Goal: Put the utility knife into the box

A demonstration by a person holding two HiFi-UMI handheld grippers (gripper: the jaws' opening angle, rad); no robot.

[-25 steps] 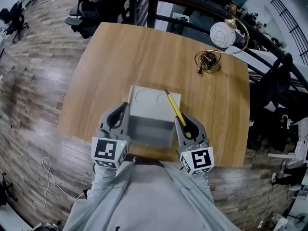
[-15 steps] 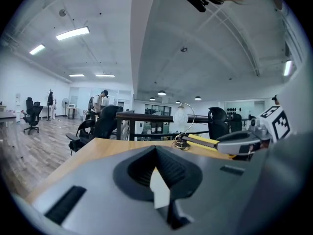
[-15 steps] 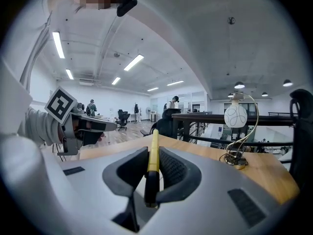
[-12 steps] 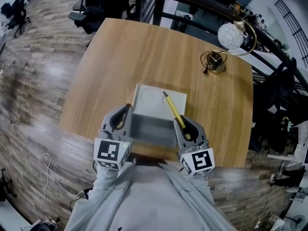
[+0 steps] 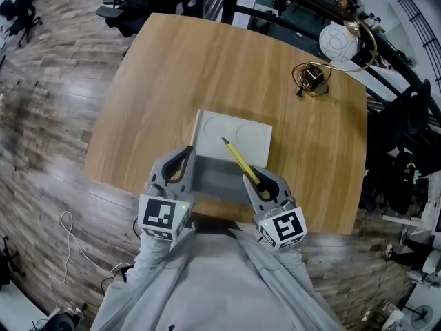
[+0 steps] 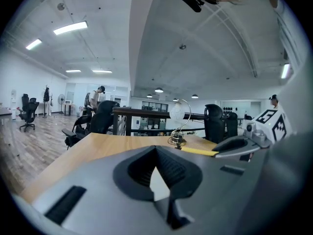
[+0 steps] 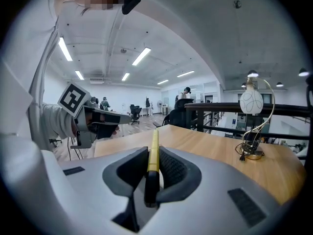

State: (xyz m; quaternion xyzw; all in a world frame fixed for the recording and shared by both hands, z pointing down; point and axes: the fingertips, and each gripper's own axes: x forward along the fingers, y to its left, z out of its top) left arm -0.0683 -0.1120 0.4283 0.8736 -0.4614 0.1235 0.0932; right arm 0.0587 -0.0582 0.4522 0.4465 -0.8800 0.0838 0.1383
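A grey open box [image 5: 219, 176] sits at the near edge of the wooden table [image 5: 172, 67], its lid [image 5: 234, 133] lying flat behind it. My right gripper [image 5: 256, 181] is shut on a yellow utility knife [image 5: 238, 158], whose tip slants up and left over the box's opening. In the right gripper view the knife [image 7: 153, 153] runs straight out between the jaws of the right gripper [image 7: 152, 173]. My left gripper [image 5: 180, 165] hovers at the box's left wall, and in its own view the left gripper [image 6: 156, 165] is shut with nothing held. The box is hidden in both gripper views.
A lamp with a white globe [image 5: 339, 41] and a coiled cable at its base [image 5: 311, 78] stand at the table's far right corner. Office chairs [image 5: 131, 9] and a dark railing lie beyond the table. The table's front edge runs just under the grippers.
The knife tip has swung leftward, from above the box's right wall to over its opening. Both grippers have kept their places beside the box, and the head view has shifted slightly.
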